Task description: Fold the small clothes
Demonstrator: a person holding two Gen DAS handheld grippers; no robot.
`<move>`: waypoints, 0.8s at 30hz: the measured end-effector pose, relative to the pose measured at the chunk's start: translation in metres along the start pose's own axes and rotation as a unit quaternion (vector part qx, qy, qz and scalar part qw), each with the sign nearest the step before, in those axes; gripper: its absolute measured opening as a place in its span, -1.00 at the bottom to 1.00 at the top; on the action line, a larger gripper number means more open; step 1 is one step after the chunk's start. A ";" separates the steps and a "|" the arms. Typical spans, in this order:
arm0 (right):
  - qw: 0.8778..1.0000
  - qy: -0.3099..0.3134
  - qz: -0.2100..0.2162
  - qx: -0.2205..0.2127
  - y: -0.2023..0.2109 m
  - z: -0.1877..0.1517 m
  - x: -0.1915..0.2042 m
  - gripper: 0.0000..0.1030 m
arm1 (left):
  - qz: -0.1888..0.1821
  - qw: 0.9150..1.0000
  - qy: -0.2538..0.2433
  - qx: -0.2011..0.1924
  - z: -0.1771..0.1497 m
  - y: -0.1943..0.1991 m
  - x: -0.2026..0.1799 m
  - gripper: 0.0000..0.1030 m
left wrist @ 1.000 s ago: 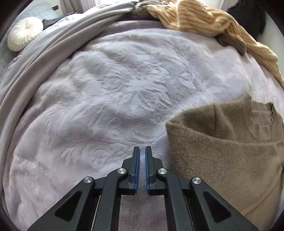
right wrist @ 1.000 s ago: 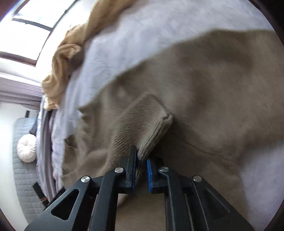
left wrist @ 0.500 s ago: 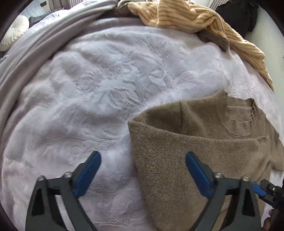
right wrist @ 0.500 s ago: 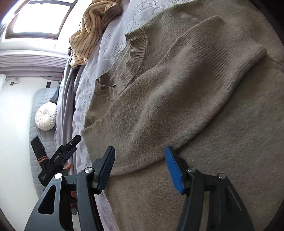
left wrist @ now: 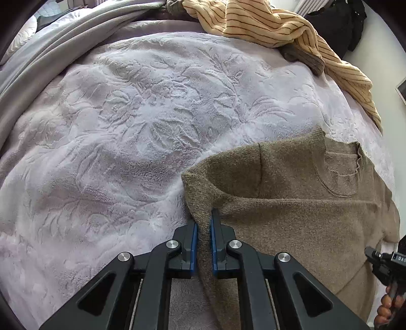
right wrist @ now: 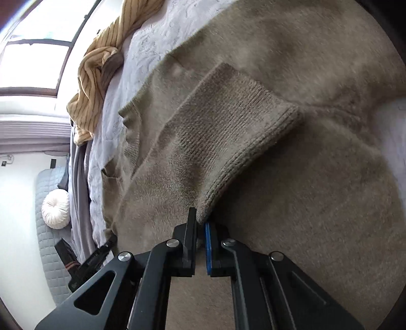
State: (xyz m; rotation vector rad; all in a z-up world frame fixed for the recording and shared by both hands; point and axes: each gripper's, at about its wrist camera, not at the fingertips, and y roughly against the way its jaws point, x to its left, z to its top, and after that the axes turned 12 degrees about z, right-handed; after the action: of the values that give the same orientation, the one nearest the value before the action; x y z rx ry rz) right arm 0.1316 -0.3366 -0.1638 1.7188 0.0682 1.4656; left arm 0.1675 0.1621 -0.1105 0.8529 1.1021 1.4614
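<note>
A brown knit sweater (left wrist: 291,215) lies on the lilac embossed bed cover (left wrist: 127,127), neckline toward the far right. In the left wrist view my left gripper (left wrist: 203,226) is closing, and its blue pads pinch the sweater's folded left edge. In the right wrist view the sweater (right wrist: 317,215) fills the frame, with a sleeve (right wrist: 228,132) folded across the body. My right gripper (right wrist: 201,220) is closing too, its pads nipping the corner of the ribbed cuff.
A yellow striped garment (left wrist: 279,28) is heaped at the bed's far edge, with a black garment (left wrist: 340,22) behind it. A grey blanket (left wrist: 50,58) runs along the left. A round white cushion (right wrist: 55,209) sits on a quilted seat. A hand (left wrist: 385,307) shows at the lower right.
Half a second ago both grippers stood wide open over the sweater. Now the left has closed on the folded left edge and the right on the sleeve cuff.
</note>
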 end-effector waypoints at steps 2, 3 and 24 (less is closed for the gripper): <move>1.000 -0.004 0.003 0.009 0.005 -0.004 -0.007 -0.82 | -0.001 1.000 0.004 -0.008 -0.001 0.010 0.005 -0.80; 1.000 -0.003 0.001 0.013 0.007 -0.005 -0.006 -0.75 | 0.001 1.000 0.002 -0.012 -0.001 0.013 0.009 -0.80; 0.957 0.042 0.094 0.273 -0.196 -0.157 0.099 -0.90 | 0.050 0.999 0.010 -0.012 -0.012 0.020 0.041 -0.80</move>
State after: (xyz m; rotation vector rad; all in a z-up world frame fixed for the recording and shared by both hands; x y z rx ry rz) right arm 0.1228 -0.0720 -0.2161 2.1443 0.3974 1.7737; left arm 0.1430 0.1998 -0.0975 0.8896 1.0661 1.5663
